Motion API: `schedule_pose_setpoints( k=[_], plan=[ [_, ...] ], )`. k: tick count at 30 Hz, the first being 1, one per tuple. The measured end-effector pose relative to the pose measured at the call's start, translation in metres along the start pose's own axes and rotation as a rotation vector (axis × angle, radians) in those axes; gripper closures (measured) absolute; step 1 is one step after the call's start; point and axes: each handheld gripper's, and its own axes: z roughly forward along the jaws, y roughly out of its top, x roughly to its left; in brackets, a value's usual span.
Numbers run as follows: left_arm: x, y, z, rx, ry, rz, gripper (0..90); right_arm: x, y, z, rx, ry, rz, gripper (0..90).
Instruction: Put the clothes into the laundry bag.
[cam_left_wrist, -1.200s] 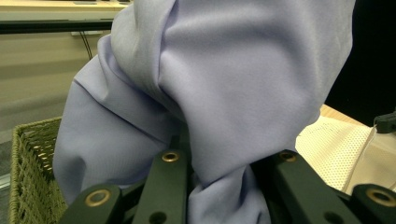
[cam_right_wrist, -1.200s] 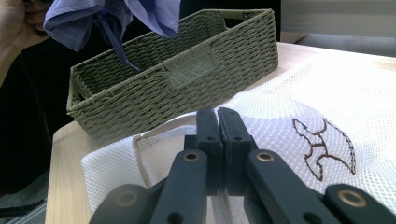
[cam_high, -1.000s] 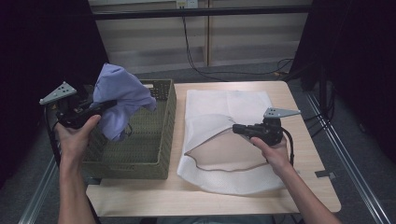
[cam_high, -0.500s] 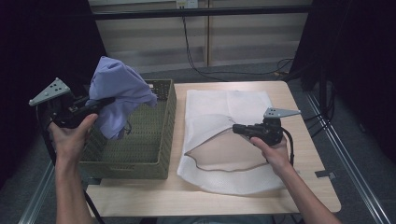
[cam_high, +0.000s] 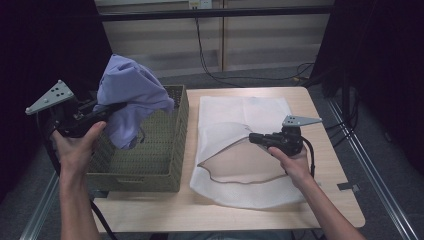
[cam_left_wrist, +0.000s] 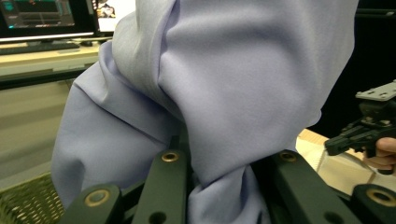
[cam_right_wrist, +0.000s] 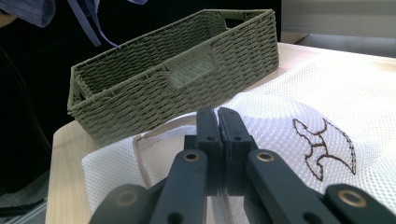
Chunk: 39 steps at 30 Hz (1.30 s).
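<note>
High view showed the left hand-held gripper (cam_high: 107, 111) pinching a soft, light lavender cloth (cam_high: 131, 97) above the green basket (cam_high: 172, 145), a limp bunch best gripped at a fold, while the right hand-held gripper (cam_high: 252, 138), jaws closed, clamped the white mesh bag's (cam_high: 240, 112) opening edge.

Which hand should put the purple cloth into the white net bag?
Probably left: its left gripper already holds the purple cloth, while the right gripper pinches the mesh bag open.

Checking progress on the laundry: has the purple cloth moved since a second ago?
Yes. The purple cloth, clamped in the left tool, has risen higher above the green basket and shifted slightly left.
</note>
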Motion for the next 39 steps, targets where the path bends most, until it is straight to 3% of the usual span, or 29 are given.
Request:
schedule_pose_setpoints(
  k=[17,24,39],
  plan=[
    [-0.021,0.014,0.001,-0.030,-0.058,0.035,75.6,0.000,0.000,0.001,0.003,0.004,-0.002,88.2],
    [-0.029,0.016,0.005,-0.044,-0.090,0.024,75.5,0.000,0.000,0.001,0.004,0.005,0.000,88.2],
    [-0.051,0.021,0.022,-0.020,-0.161,0.044,75.5,0.000,0.000,0.001,0.004,0.003,-0.002,88.2]
  ],
)
